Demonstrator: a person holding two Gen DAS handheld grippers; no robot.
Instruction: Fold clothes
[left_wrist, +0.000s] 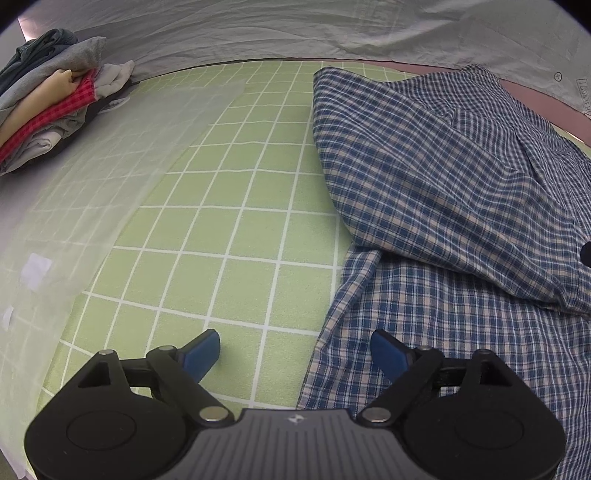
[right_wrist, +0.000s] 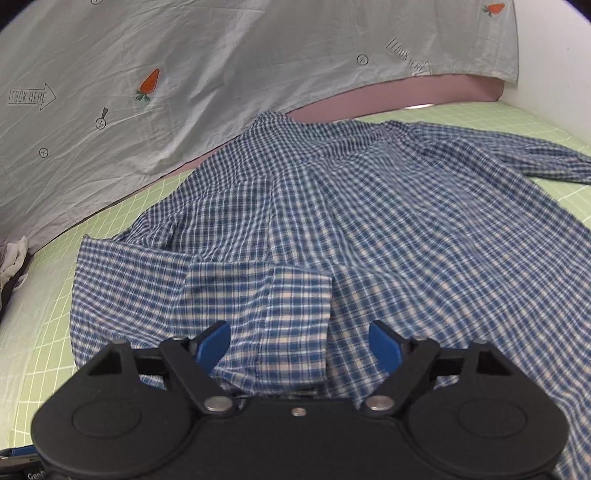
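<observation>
Shirt (right_wrist: 369, 229) in blue plaid lies spread on the green gridded mat (left_wrist: 229, 206), its collar end toward the far edge, where a grey printed sheet (right_wrist: 184, 74) hangs. One sleeve (left_wrist: 436, 177) is folded across the body, its cuff (right_wrist: 258, 295) resting just ahead of the right gripper (right_wrist: 300, 347). That gripper hovers over the shirt's near part with jaws wide, holding nothing. The left gripper (left_wrist: 295, 354) also has its jaws wide and empty, straddling the shirt's side edge, one finger over bare mat, the other over plaid. A pile of folded clothes (left_wrist: 55, 99) sits at the far left corner of the surface.
</observation>
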